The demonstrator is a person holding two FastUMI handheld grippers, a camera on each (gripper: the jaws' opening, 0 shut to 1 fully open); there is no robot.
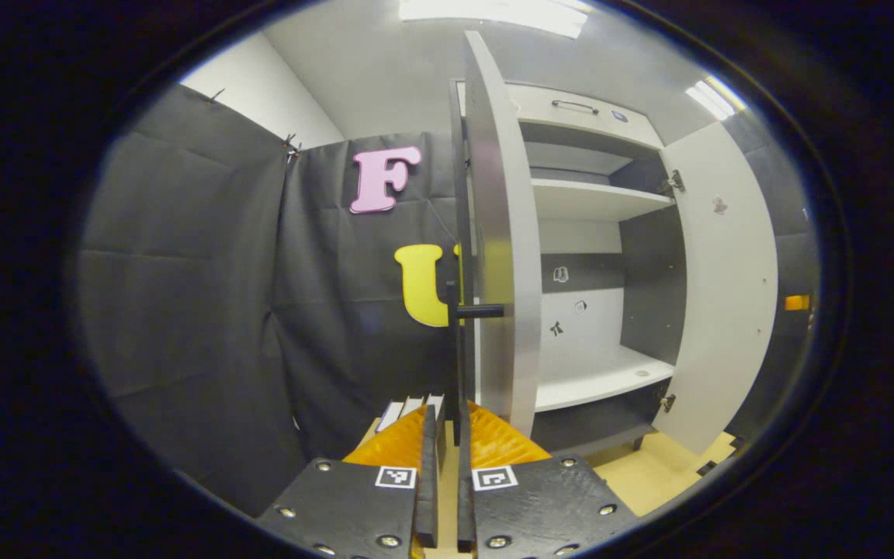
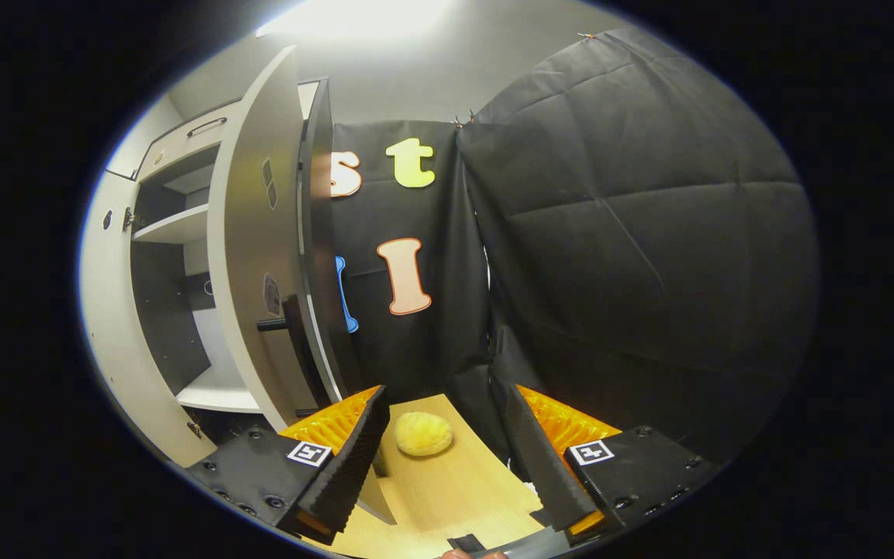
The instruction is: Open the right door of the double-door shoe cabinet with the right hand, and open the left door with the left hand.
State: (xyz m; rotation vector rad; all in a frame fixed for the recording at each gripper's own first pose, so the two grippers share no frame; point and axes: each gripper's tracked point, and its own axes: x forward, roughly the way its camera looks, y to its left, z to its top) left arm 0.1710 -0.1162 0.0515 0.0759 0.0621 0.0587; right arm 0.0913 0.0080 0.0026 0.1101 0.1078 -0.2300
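The shoe cabinet (image 1: 602,202) stands with both doors swung open, showing white shelves. In the left gripper view the left door (image 1: 503,233) is edge-on just ahead. Its dark vertical handle (image 1: 456,349) runs down between my left gripper's fingers. The left gripper (image 1: 447,415) is shut on that handle. The right door (image 1: 719,287) stands open at the far side. In the right gripper view the right door (image 2: 253,233) is edge-on to the left, with its dark handle (image 2: 296,334) free. My right gripper (image 2: 444,396) is open and holds nothing, a little to the right of that door.
A yellowish round object (image 2: 424,433) lies on the wooden floor (image 2: 455,489) between the right gripper's fingers. The black cloth wall (image 2: 633,256) closes in close on the right. A drawer with a handle (image 1: 575,105) tops the cabinet. The left door (image 2: 109,310) stands open in the right gripper view.
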